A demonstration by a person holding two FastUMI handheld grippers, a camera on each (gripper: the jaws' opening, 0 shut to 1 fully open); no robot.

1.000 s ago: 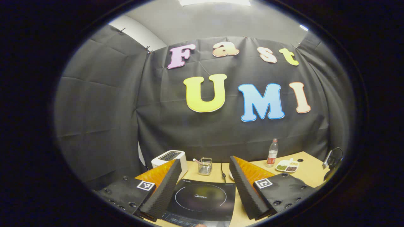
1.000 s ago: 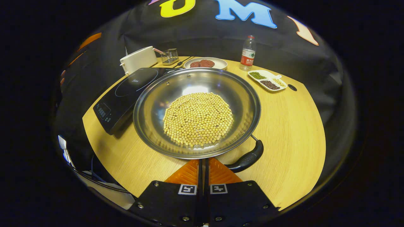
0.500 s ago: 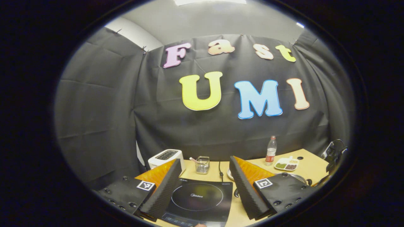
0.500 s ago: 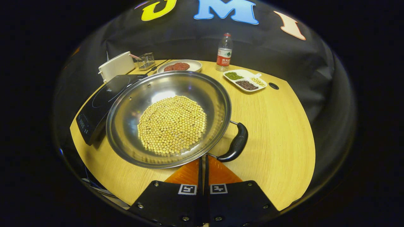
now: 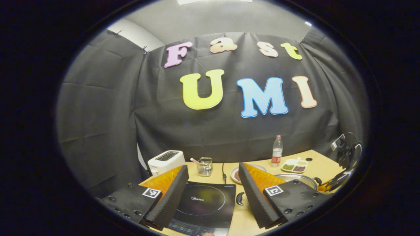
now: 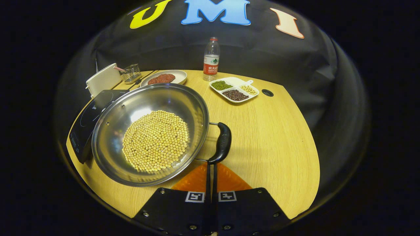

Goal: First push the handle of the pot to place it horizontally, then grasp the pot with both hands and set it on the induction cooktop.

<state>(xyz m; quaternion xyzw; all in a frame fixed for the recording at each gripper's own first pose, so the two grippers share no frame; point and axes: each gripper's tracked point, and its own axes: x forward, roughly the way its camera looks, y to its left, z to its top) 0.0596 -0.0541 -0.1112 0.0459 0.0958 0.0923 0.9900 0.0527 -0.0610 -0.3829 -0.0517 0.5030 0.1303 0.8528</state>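
On the wooden table (image 6: 272, 137), beside the induction cooktop (image 6: 86, 117): pot (image 6: 151, 132) of beans, swung round within the last second. Right gripper (image 6: 211, 167) clenched, tips nudging the handle (image 6: 223, 142). Left gripper (image 5: 213, 190) released above the cooktop. Pushing step seemingly nearly done.

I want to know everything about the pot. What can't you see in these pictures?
- Right gripper view: whether the right tongs touch the pot handle; the tips meet it at one spot.
- Right gripper view: the pot covers part of the cooktop.
- Left gripper view: a finger of the left tongs hides most of the pot.
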